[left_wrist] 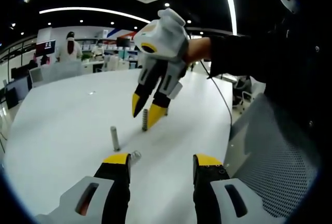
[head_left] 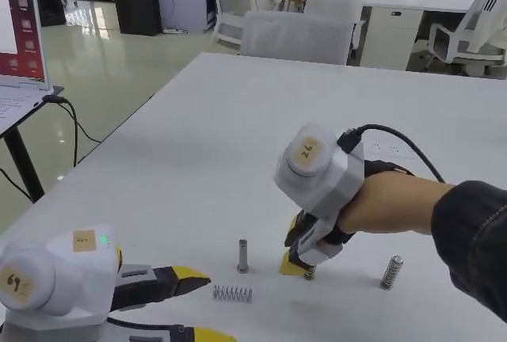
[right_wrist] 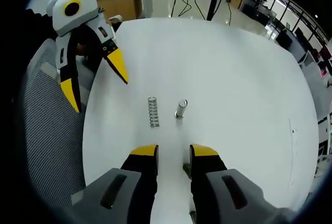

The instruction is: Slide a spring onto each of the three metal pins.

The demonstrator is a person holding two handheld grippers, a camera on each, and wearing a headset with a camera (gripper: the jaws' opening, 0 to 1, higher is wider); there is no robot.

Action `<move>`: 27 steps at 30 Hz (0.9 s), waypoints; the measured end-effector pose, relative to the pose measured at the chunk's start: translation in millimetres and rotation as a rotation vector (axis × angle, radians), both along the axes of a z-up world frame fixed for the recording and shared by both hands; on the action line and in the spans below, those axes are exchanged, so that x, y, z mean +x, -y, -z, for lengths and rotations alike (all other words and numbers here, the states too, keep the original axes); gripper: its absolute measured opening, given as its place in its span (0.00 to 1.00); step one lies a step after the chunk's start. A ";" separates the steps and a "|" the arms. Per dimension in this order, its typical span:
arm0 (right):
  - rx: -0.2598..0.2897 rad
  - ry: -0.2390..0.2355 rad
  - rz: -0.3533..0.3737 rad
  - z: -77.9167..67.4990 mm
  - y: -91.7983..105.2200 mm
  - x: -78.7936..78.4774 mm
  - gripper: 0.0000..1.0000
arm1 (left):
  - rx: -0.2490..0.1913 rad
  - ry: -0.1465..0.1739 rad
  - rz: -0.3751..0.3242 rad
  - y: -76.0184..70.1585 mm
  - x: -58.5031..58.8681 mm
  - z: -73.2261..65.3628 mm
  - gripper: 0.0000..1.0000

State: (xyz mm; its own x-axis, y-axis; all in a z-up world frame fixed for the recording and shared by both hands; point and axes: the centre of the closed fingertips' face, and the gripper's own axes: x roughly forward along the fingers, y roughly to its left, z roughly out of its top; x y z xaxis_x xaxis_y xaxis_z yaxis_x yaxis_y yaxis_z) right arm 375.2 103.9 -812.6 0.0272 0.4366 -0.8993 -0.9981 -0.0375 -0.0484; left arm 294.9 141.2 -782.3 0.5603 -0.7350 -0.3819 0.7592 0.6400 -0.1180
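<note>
On the white table (head_left: 198,136) a bare metal pin (head_left: 243,255) stands upright, and a loose spring (head_left: 232,293) lies flat just in front of it. A second pin with a spring on it (head_left: 310,272) stands under my right gripper (head_left: 299,264), whose jaws are slightly apart on either side of the spring's top. Further right stands a third pin wearing a spring (head_left: 390,271). My left gripper (head_left: 204,306) is open at the lower left, pointing at the loose spring. The left gripper view has the bare pin (left_wrist: 115,138), the sprung pin (left_wrist: 145,120) and the right gripper (left_wrist: 146,111).
A laptop (head_left: 16,41) sits on a stand off the table's left edge. A grey chair (head_left: 297,37) stands at the far edge, with people at desks behind. In the right gripper view, the left gripper (right_wrist: 96,81) hangs beyond the loose spring (right_wrist: 153,111) and bare pin (right_wrist: 180,109).
</note>
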 end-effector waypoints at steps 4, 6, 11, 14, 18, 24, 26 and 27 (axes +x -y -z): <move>0.001 -0.011 -0.027 3.5 -7.3 -10.3 0.20 | 0.000 0.000 0.000 0.2 0.0 0.0 0.42; -0.001 -0.018 -0.046 7.4 -12.4 -17.3 0.19 | 0.001 -0.001 -0.001 -0.1 0.0 0.4 0.42; -0.003 -0.019 -0.070 15.9 -19.4 -23.8 0.15 | 0.004 -0.003 -0.004 -2.2 -0.5 0.9 0.42; -0.005 -0.026 -0.074 20.0 -22.2 -25.2 0.14 | 0.005 -0.004 -0.006 -3.6 -0.8 1.0 0.41; 0.006 -0.038 -0.073 24.7 -28.2 -26.5 0.12 | 0.006 -0.006 -0.009 -5.4 -0.6 1.6 0.41; 0.000 -0.039 -0.073 34.8 -35.4 -27.5 0.12 | 0.008 -0.007 -0.012 -6.3 -0.3 1.9 0.41; -0.004 -0.039 -0.078 37.3 -36.6 -28.4 0.12 | 0.007 -0.007 -0.013 -7.1 -0.2 1.9 0.41; -0.011 -0.042 -0.081 39.5 -36.7 -29.0 0.12 | 0.007 -0.008 -0.014 -7.9 -0.3 2.1 0.41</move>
